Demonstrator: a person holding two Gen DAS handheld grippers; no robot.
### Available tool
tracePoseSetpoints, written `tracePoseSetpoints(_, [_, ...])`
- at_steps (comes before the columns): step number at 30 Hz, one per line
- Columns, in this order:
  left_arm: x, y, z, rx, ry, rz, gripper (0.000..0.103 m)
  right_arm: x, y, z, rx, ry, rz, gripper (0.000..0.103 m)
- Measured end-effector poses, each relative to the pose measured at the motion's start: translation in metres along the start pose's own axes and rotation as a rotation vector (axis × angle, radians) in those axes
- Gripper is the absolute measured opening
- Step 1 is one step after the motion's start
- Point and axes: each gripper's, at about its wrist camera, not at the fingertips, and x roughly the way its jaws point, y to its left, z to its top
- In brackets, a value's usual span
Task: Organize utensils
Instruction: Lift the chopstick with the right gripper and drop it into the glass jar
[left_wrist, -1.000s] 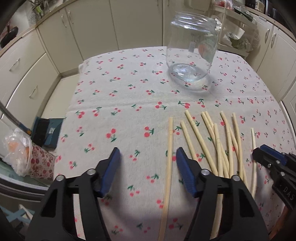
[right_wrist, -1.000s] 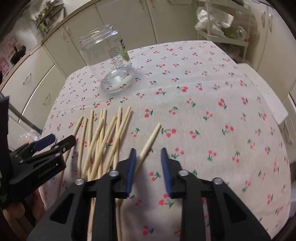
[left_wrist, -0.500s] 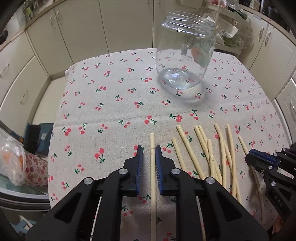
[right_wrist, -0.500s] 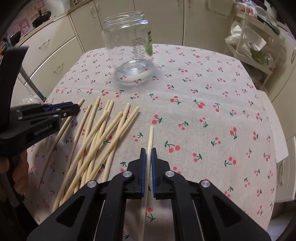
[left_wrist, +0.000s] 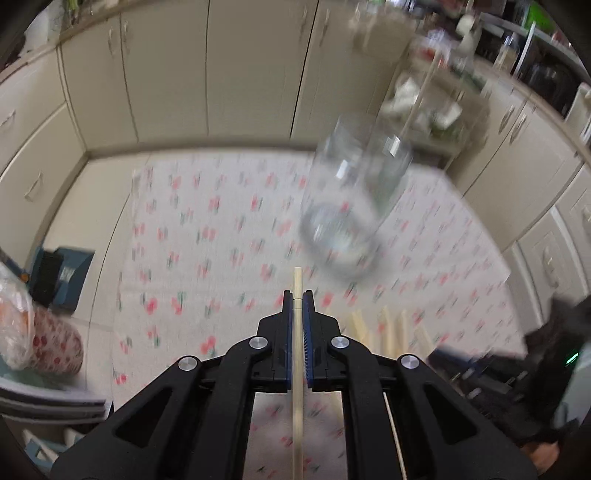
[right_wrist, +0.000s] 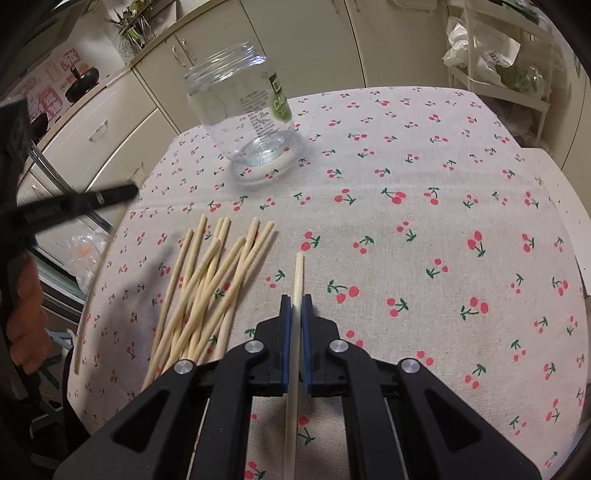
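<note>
Left wrist view: my left gripper (left_wrist: 297, 301) is clamped on one chopstick (left_wrist: 297, 369), aimed toward the glass jar (left_wrist: 351, 206), which looks empty (blurred here).

Right wrist view: my right gripper (right_wrist: 294, 306) pinches another chopstick (right_wrist: 295, 332); the loose pile (right_wrist: 210, 288) lies on the cherry-print tablecloth (right_wrist: 443, 221), so nearly everything is left.

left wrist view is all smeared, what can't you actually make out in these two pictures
- Left wrist view: motion blur smears the glass jar and the cherry tablecloth; jar contents unreadable.
- Left wrist view: the right gripper is a dark blur at the edge.
- Right wrist view: the near ends of the loose chopsticks hide behind the right gripper's body.
- Right wrist view: jar label print too small to read.
- Both views: the held chopsticks' rear ends are cut off by the bottom edge.
</note>
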Motion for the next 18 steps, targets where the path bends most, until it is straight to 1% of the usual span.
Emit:
tracePoseSetpoints(3, [-0.023, -0.008, 0.027, -0.028, -0.146, -0.053, 0.005, 0.0, -0.002, 0.001, 0.006, -0.001, 0.003, 0.007])
tracePoseSetpoints(6, [-0.044, -0.017, 0.061, -0.077, -0.336, -0.097, 0.005, 0.0, -0.002, 0.0, -0.008, -0.005, -0.006, 0.006])
tracePoseSetpoints(7, [-0.047, -0.02, 0.066, -0.089, -0.376, -0.095, 0.005, 0.001, -0.002, 0.001, -0.013, -0.005, -0.009, 0.007])
tracePoseSetpoints(9, [-0.051, -0.023, 0.082, -0.126, -0.449, -0.115, 0.005, 0.0, -0.002, -0.001, -0.023, -0.006, -0.015, 0.006])
tracePoseSetpoints(10, [-0.051, -0.024, 0.092, -0.152, -0.496, -0.11, 0.005, 0.0, -0.001, -0.001, -0.026, -0.007, -0.016, 0.007])
tracePoseSetpoints(12, [-0.051, -0.026, 0.107, -0.181, -0.562, -0.112, 0.005, 0.0, -0.001, -0.002, -0.024, -0.01, -0.014, 0.007])
tracePoseSetpoints(16, [-0.052, -0.029, 0.129, -0.219, -0.677, -0.069, 0.005, 0.0, -0.001, -0.001, -0.02, -0.011, -0.007, 0.007])
tracePoseSetpoints(18, [-0.052, -0.031, 0.137, -0.238, -0.739, -0.026, 0.005, 0.0, -0.002, -0.002, -0.022, -0.012, -0.006, 0.006])
